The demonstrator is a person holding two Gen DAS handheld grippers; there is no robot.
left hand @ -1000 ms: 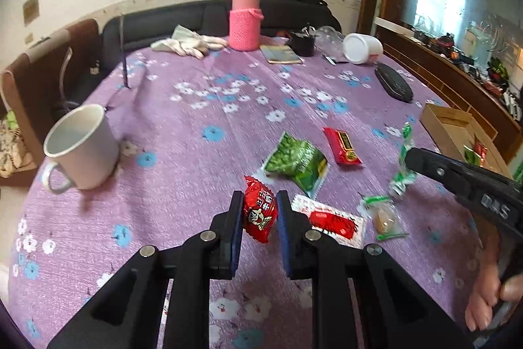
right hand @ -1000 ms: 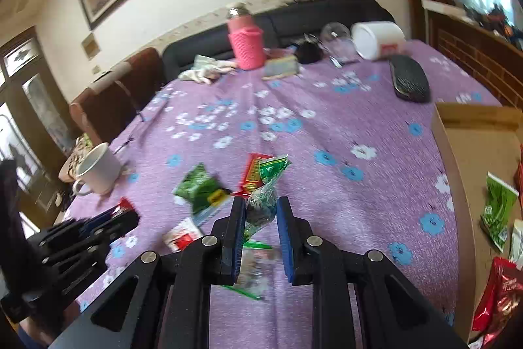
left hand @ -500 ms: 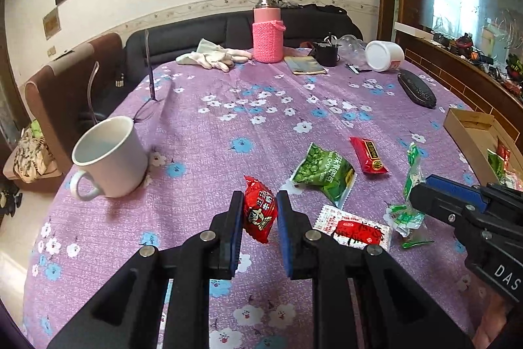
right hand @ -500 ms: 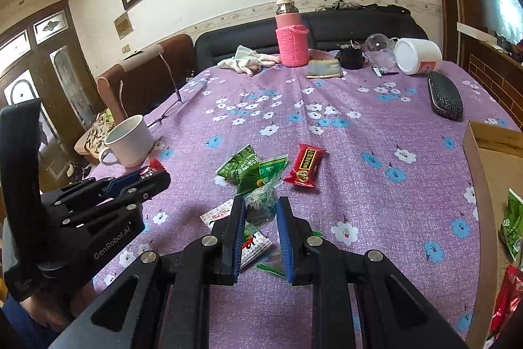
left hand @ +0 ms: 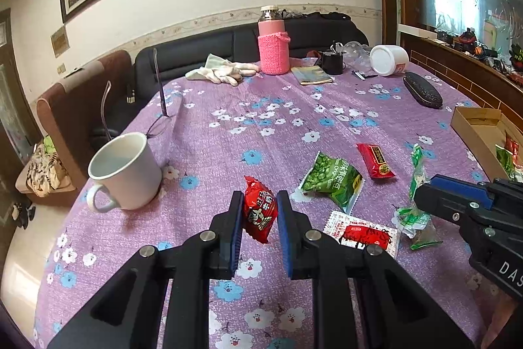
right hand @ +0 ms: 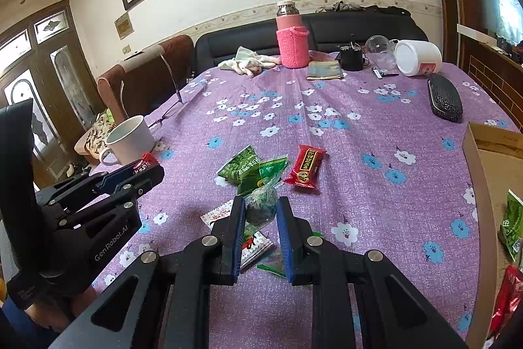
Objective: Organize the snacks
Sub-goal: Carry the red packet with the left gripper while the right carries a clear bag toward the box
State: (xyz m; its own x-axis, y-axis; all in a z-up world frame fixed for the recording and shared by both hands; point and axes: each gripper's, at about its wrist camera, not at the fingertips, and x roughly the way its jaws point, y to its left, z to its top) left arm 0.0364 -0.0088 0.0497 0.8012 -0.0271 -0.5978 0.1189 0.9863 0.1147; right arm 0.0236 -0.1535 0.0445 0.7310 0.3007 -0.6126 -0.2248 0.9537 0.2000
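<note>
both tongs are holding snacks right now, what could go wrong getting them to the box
1. The right tongs pinch the clear green-printed packet only by its crinkly wrapper, so it might slip out on the way to the brown cardboard box.
2. The left tongs carrying the small red packet would probably cross over the right tongs, so they might collide.

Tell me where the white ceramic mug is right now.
The white ceramic mug stands upright on the purple floral tablecloth near the table's left edge in both views, left of the left gripper, with the folded eyeglasses just behind it.
</note>
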